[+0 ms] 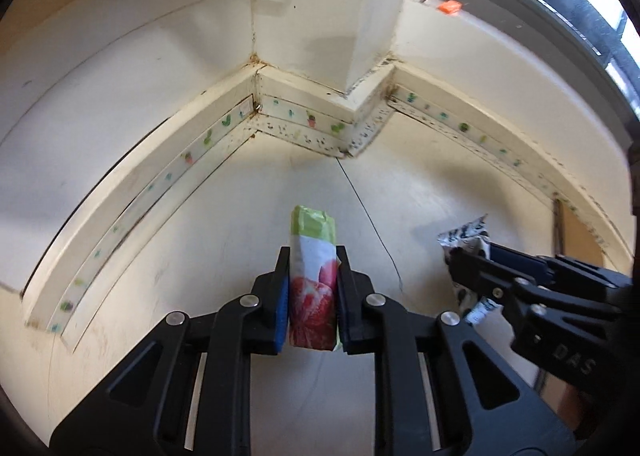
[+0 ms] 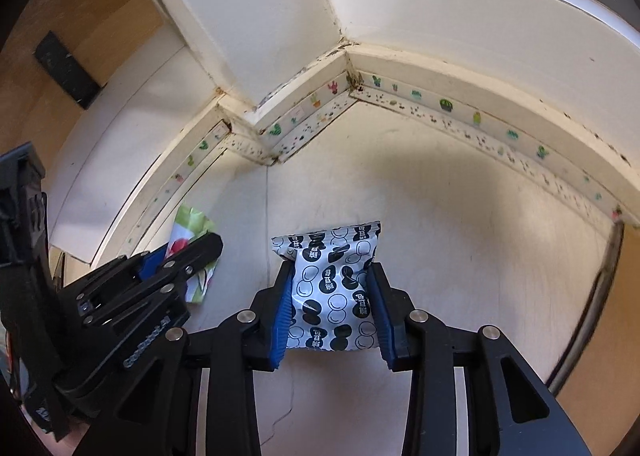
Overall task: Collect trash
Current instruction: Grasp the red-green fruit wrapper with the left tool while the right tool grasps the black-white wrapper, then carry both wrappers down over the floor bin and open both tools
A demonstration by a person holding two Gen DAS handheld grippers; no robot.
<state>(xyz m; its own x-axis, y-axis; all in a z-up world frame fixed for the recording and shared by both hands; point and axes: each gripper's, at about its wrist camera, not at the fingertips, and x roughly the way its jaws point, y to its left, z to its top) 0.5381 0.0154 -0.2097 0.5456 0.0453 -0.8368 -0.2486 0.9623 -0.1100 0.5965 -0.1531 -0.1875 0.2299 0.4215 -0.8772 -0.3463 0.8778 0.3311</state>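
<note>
Both tools are showing the same build. The left gripper is wearing matte black plastic linkage arms with triangular cut-outs, round silver rivets sitting at the pivots behind the jaws, and ribbed blue pads lining the inner faces. The right gripper is carrying identical black arms, silver pivot pins and blue ridged pads. Raised lettering is running along each gripper's black side housing, too blurred to read fully.
</note>
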